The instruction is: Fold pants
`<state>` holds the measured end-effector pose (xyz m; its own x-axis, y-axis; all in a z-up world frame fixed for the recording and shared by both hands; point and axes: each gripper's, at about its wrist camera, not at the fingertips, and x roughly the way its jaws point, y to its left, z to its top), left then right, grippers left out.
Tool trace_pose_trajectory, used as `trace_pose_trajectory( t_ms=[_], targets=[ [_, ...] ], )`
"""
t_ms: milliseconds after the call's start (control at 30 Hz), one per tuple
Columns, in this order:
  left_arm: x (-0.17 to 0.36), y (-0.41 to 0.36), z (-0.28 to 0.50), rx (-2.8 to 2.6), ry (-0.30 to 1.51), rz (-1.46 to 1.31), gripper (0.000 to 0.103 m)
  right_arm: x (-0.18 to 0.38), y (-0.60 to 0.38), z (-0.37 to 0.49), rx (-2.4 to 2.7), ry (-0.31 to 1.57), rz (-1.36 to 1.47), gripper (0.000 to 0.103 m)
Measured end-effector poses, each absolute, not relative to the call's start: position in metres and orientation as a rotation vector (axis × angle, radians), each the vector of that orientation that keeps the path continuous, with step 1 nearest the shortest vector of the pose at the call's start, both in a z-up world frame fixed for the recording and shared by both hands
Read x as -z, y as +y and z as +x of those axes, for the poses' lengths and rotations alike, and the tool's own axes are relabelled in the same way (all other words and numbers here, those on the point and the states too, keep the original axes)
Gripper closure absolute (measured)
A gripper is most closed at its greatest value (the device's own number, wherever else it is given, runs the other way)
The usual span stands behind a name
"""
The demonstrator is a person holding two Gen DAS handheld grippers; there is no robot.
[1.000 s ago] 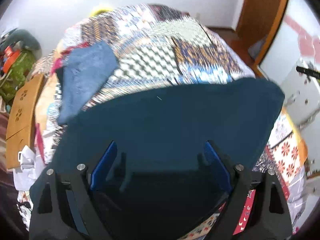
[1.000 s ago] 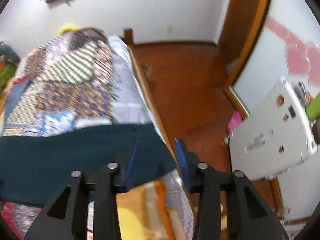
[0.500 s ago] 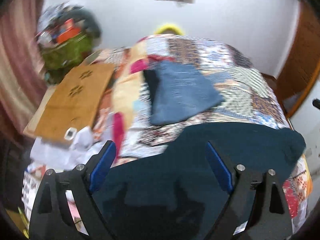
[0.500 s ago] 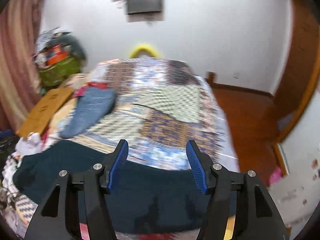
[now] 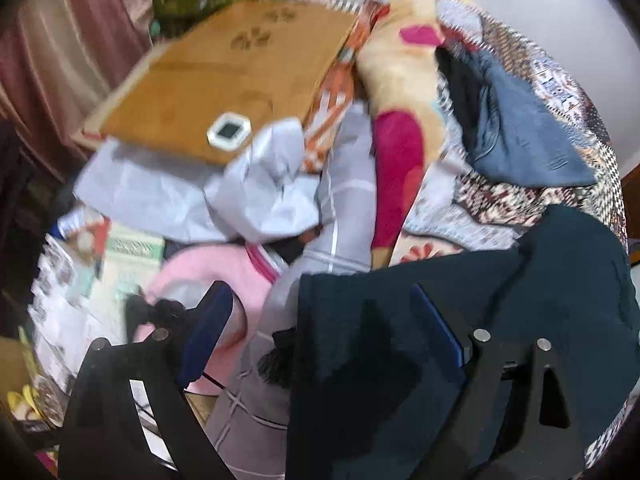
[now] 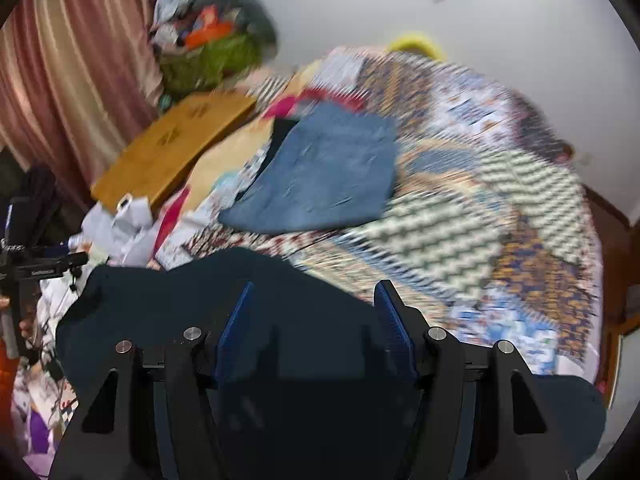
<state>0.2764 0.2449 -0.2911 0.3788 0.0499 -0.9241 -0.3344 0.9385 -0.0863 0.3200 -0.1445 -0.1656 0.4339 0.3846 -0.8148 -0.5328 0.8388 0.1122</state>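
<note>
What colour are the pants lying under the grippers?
Very dark teal-blue, plain with no pattern. The pants show best in the right wrist view.

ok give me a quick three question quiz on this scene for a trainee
1. True or false: the left gripper is shut on the dark pants.
2. Which garment lies beyond the dark pants on the patchwork quilt? A) blue jeans B) a red sweater C) a white towel
3. Fill in: the small white square device rests on the ____ board.

Key: 1 false, both grippers stand open with nothing between the fingers; 2 A; 3 wooden.
</note>
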Motion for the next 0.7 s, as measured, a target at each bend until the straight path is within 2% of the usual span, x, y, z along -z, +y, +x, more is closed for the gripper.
trace_pose_trajectory(
  t_ms=[167,233,300,333,367,400,433,467,500,533,567,633,700],
  targets=[
    [0.325,0.239,0.281,-0.174,1.228,-0.351,0.013,0.189,-0.103,0.34,-0.648,1.037,-0.243,0.045],
    [0.332,0.234,0.285,-0.147,1.232,-0.358,0.018,0.199,-0.087,0.352,-0.669,1.075,-0.257,0.045],
    [0.33,0.231,0.288,-0.121,1.217,-0.366,0.033,0.207,-0.074,0.363,-0.692,1.11,-0.269,0.045],
    [0.327,0.23,0.288,-0.123,1.2,-0.364,0.036,0.211,-0.068,0.367,-0.704,1.127,-0.279,0.045],
    [0.325,0.23,0.288,-0.14,1.183,-0.355,0.044,0.215,-0.063,0.371,-0.715,1.142,-0.288,0.045],
    [0.324,0.23,0.288,-0.153,1.174,-0.347,0.059,0.221,-0.056,0.374,-0.733,1.169,-0.303,0.045],
    [0.324,0.232,0.288,-0.163,1.174,-0.35,0.069,0.228,-0.051,0.376,-0.75,1.198,-0.31,0.045],
    [0.325,0.234,0.288,-0.171,1.177,-0.36,0.076,0.233,-0.047,0.378,-0.764,1.222,-0.315,0.051],
    [0.326,0.237,0.287,-0.165,1.172,-0.379,0.076,0.242,-0.043,0.378,-0.778,1.254,-0.325,0.055],
    [0.327,0.239,0.288,-0.162,1.165,-0.389,0.077,0.248,-0.041,0.378,-0.794,1.27,-0.327,0.065],
    [0.326,0.24,0.288,-0.169,1.162,-0.385,0.078,0.251,-0.04,0.377,-0.802,1.275,-0.331,0.071],
    [0.323,0.239,0.286,-0.197,1.144,-0.358,0.08,0.251,-0.04,0.371,-0.81,1.248,-0.339,0.076],
    [0.316,0.239,0.286,-0.227,1.115,-0.323,0.086,0.244,-0.043,0.368,-0.806,1.205,-0.333,0.088]
  ],
)
